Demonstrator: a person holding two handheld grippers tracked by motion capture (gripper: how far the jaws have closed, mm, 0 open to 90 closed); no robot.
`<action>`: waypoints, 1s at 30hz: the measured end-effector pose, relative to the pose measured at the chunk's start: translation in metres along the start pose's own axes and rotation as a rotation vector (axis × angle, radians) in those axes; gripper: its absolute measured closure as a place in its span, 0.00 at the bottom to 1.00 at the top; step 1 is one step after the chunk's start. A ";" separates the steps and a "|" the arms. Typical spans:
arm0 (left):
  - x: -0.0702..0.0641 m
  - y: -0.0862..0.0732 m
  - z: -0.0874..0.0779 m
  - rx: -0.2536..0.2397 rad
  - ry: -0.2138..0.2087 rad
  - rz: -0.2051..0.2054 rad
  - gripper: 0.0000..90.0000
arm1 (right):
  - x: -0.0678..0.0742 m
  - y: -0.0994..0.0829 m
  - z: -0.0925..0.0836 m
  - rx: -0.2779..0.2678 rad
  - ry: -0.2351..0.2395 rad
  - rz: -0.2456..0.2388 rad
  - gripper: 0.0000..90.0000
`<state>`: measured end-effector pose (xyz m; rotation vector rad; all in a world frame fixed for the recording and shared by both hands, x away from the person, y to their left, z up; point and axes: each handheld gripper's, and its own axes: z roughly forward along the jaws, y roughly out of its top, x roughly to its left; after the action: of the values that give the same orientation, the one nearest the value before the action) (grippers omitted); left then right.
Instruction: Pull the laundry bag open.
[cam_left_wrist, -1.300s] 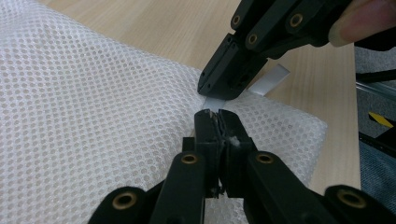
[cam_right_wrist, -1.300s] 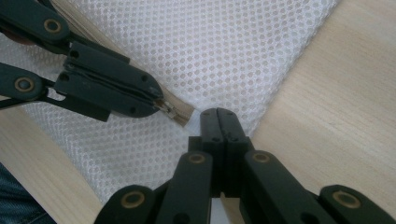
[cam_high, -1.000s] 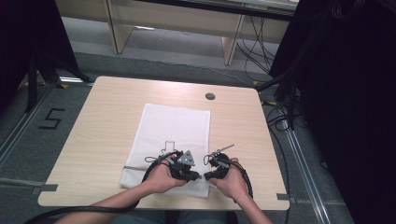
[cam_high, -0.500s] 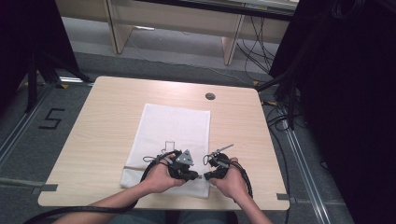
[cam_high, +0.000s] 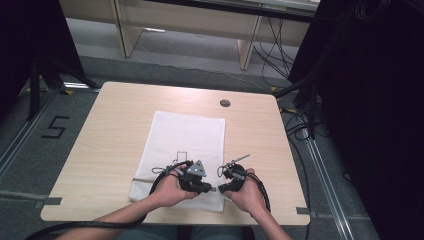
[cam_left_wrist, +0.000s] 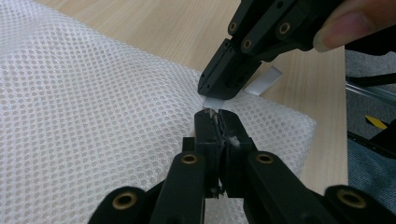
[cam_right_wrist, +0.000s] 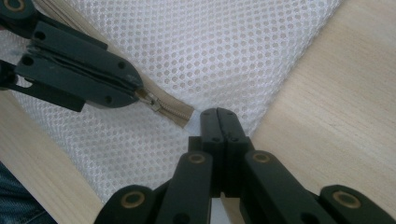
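Stood on a grey carpeted floor (cam_high: 75, 65), a light wooden table (cam_high: 120, 115) with a round grommet hole (cam_high: 225, 103) near its far edge. Marked with a black figure five (cam_high: 54, 127) on the floor at left, beside metal floor rails (cam_high: 20, 145). Flanked by black curtains (cam_high: 370, 100) at right and left. Set beyond, a pale wooden desk (cam_high: 200, 20) with cables (cam_high: 270, 45) trailing beneath. Lit evenly from above.

Zipper pull (cam_right_wrist: 150, 99) half buried under the left gripper (cam_right_wrist: 135, 86) tips; mesh bag (cam_high: 187, 145) near edge hidden beneath both hands.
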<state>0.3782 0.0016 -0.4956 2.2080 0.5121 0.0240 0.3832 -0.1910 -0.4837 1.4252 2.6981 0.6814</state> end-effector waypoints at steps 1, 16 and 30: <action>0.001 0.000 0.000 0.001 -0.001 0.014 0.97 | 0.000 0.000 0.000 -0.003 -0.001 0.001 1.00; 0.000 -0.002 -0.003 0.001 0.002 0.004 0.97 | 0.000 0.000 0.000 -0.001 -0.003 -0.009 1.00; 0.001 -0.003 -0.006 -0.003 0.002 -0.004 0.97 | 0.000 0.000 0.001 -0.003 -0.002 -0.008 1.00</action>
<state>0.3769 0.0083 -0.4946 2.2040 0.5172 0.0253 0.3834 -0.1910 -0.4842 1.4134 2.6984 0.6832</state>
